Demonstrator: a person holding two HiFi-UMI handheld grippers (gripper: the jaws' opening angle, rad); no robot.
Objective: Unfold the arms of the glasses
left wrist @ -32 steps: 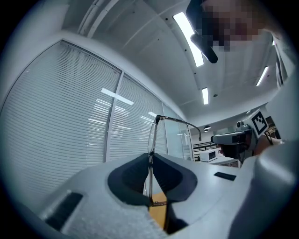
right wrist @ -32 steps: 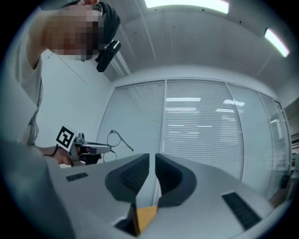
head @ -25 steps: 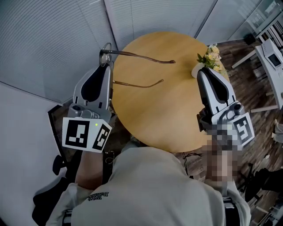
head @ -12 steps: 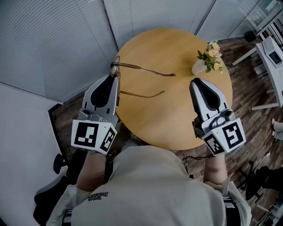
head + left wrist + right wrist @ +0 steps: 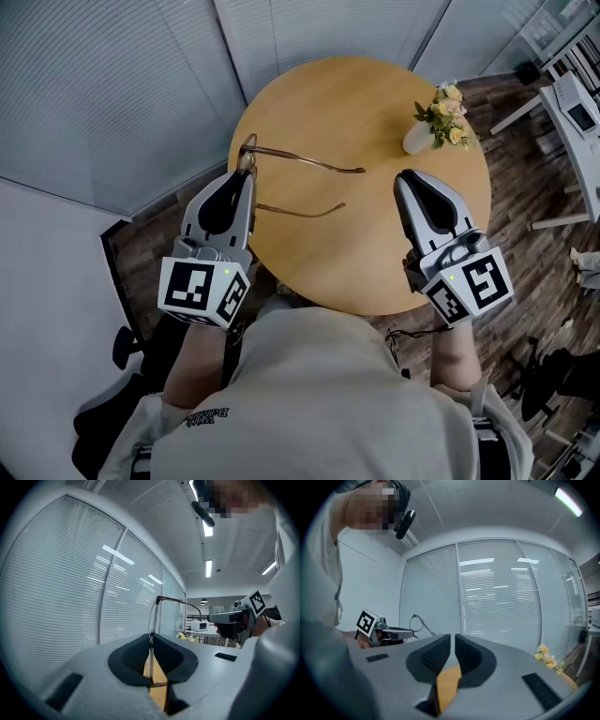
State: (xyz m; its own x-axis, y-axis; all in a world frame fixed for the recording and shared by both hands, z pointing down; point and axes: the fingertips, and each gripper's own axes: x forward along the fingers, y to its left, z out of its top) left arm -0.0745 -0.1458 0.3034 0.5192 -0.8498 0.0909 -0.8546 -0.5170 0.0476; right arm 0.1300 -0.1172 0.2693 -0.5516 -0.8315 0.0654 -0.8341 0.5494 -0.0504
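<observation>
Pale slatted blinds (image 5: pixel 112 84) close off the room behind a round wooden table (image 5: pixel 375 244); at its left edge the left gripper (image 5: pixel 246 173) is clamped on the front of the glasses (image 5: pixel 300 159), the thin rim upright between its jaws in the left gripper view; both arms stand out from the frame and reach rightward over the tabletop; the right gripper (image 5: pixel 408 176) hovers near the right edge, jaws drawn almost together with nothing between them; a small vase of flowers (image 5: pixel 419 139) stands just beyond it by the far right edge.

Small shirt print (image 5: pixel 208 416), illegible.
</observation>
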